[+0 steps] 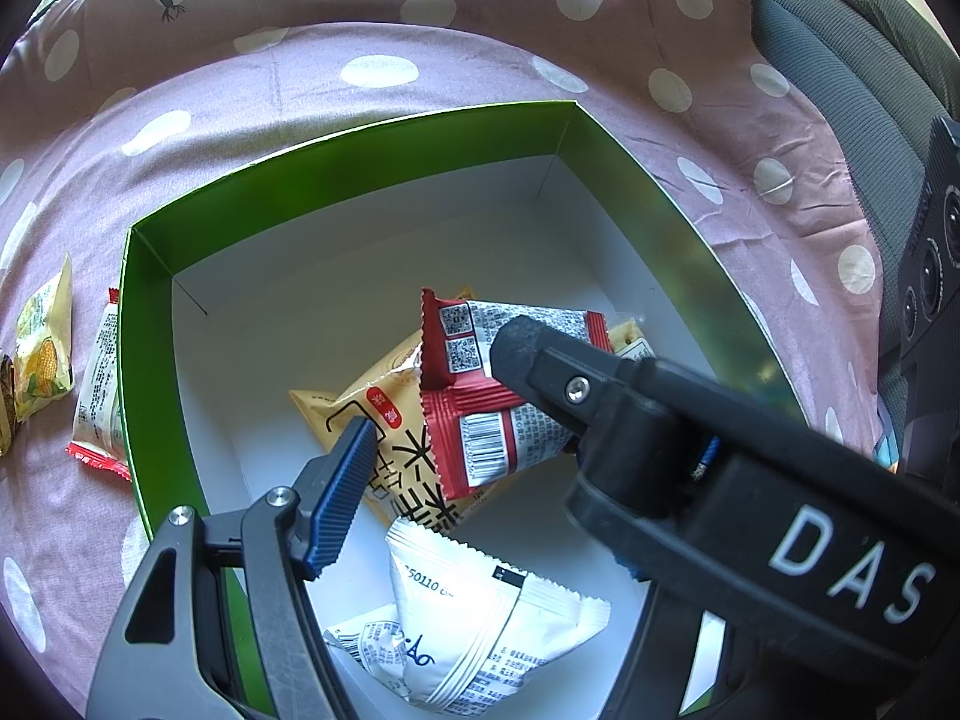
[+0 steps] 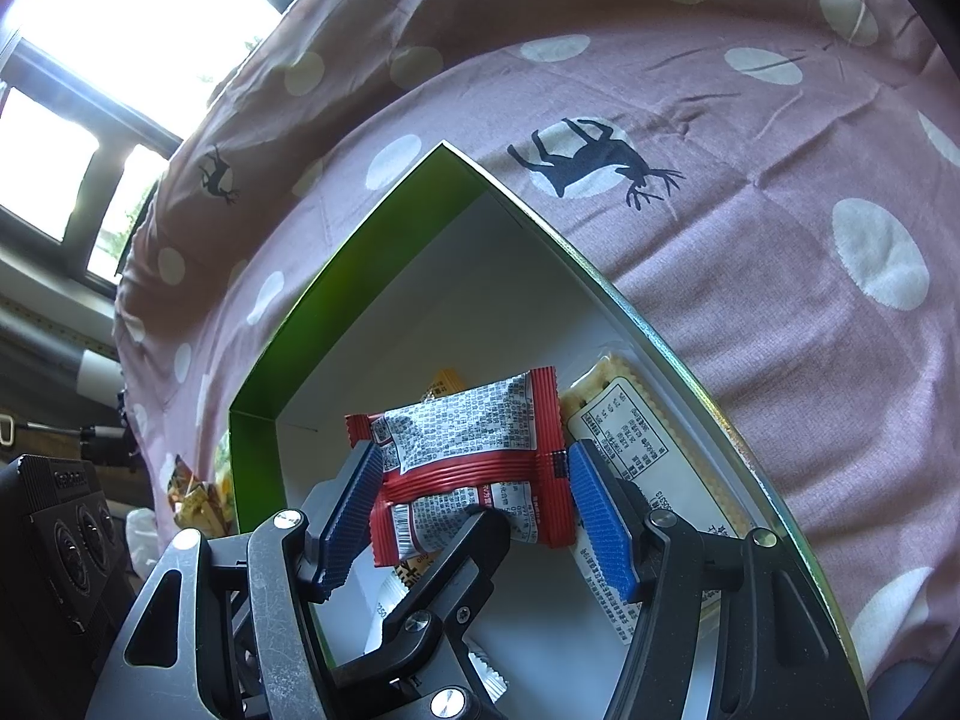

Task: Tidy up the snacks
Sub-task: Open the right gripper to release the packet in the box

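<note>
I have both tools over the green box (image 1: 336, 162), which sits on a pink spotted cloth (image 1: 240, 78); a grey bag (image 1: 840, 90) crowds the far right of the cloth, and a black camera unit (image 1: 930, 252) stands close beside the right tool; a bright window (image 2: 90, 30) lies past the cloth's far edge.

The right gripper (image 2: 471, 480) is clamped on the red packet (image 2: 468, 438), one blue pad on each side seam, so the packet buckles in the middle and hangs tilted above the box floor. The left gripper (image 1: 468, 468) is released; its one visible pad (image 1: 348, 480) stands apart from the packet's edge, while its other finger (image 2: 474, 540) reaches in under the packet from below (that finger is hidden in the left view by the right tool's body, which crosses in front).

Counting inside the box: one red packet, one beige packet (image 1: 360, 402) beneath it, one clear cracker pack (image 2: 618, 420) along the right wall, one white packet (image 1: 480, 618) nearest me, perhaps a second under it; I cannot tell. Outside the left wall: one yellow corn packet (image 1: 45, 348), one red-trimmed packet (image 1: 99, 396) touching the wall.

The far half of the white floor is bare; the walls close in tightly by the cracker pack.
</note>
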`<state>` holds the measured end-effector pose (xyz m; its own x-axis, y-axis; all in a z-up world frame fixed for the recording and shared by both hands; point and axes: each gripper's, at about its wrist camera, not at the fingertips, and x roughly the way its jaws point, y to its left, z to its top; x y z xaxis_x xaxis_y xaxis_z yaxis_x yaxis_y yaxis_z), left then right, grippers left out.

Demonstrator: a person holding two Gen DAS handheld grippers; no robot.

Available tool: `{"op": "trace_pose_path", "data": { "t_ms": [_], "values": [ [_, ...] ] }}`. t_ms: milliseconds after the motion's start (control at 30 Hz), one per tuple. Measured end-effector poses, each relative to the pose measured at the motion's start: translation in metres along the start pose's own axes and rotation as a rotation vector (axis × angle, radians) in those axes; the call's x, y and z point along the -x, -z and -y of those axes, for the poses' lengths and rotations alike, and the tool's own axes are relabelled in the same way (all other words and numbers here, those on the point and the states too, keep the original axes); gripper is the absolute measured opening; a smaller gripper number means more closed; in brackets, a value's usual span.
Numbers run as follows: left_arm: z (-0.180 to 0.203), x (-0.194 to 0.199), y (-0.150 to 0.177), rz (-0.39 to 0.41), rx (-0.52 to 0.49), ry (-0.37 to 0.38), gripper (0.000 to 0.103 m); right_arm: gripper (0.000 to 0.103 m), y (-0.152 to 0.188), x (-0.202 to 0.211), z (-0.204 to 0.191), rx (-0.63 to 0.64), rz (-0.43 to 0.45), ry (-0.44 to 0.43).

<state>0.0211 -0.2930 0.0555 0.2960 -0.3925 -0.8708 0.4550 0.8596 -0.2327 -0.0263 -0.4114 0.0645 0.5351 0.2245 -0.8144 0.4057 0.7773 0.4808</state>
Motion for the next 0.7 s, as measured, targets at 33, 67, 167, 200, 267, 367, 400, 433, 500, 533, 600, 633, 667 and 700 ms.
{"op": "trace_pose_path", "data": {
  "t_ms": [33, 67, 167, 200, 267, 367, 400, 433, 500, 533, 600, 633, 667, 700],
  "values": [
    [0.000, 0.000, 0.000, 0.001, 0.000, 0.003, 0.069, 0.066, 0.000, 0.000, 0.000, -0.002, -0.002, -0.001],
    [0.000, 0.002, 0.000, 0.007, 0.000, 0.007, 0.069, 0.066, 0.000, 0.001, 0.000, -0.007, -0.002, -0.002],
    [0.000, 0.011, 0.002, 0.029, -0.009, 0.050, 0.068, 0.066, 0.000, 0.007, -0.001, -0.002, 0.016, -0.009],
    [-0.001, 0.017, 0.003, 0.037, -0.009, 0.072, 0.068, 0.066, 0.000, 0.011, -0.002, 0.003, 0.027, -0.011],
    [-0.001, 0.026, 0.003, 0.032, -0.001, 0.102, 0.069, 0.066, 0.001, 0.021, -0.006, 0.013, 0.055, -0.013],
    [-0.009, 0.050, 0.009, 0.053, -0.006, 0.109, 0.081, 0.080, 0.006, 0.040, -0.014, 0.039, 0.130, -0.010],
    [-0.012, 0.059, 0.012, 0.076, -0.011, 0.110, 0.085, 0.080, 0.007, 0.047, -0.017, 0.045, 0.158, 0.000],
    [-0.020, 0.071, 0.016, 0.112, -0.012, 0.108, 0.085, 0.080, 0.009, 0.052, -0.020, 0.051, 0.182, 0.010],
    [-0.036, 0.091, 0.023, 0.159, 0.006, 0.082, 0.086, 0.080, 0.012, 0.060, -0.026, 0.059, 0.209, 0.016],
    [-0.044, 0.099, 0.026, 0.175, 0.019, 0.071, 0.086, 0.080, 0.014, 0.063, -0.031, 0.068, 0.221, 0.017],
    [-0.068, 0.119, 0.033, 0.215, 0.062, 0.044, 0.087, 0.080, 0.017, 0.067, -0.043, 0.104, 0.239, 0.031],
    [-0.082, 0.129, 0.037, 0.234, 0.085, 0.029, 0.087, 0.080, 0.019, 0.068, -0.050, 0.126, 0.245, 0.039],
    [-0.093, 0.137, 0.039, 0.249, 0.105, 0.014, 0.087, 0.080, 0.020, 0.069, -0.057, 0.148, 0.249, 0.047],
    [-0.110, 0.147, 0.043, 0.267, 0.128, -0.008, 0.088, 0.080, 0.023, 0.070, -0.065, 0.174, 0.256, 0.058]
  ]
}}
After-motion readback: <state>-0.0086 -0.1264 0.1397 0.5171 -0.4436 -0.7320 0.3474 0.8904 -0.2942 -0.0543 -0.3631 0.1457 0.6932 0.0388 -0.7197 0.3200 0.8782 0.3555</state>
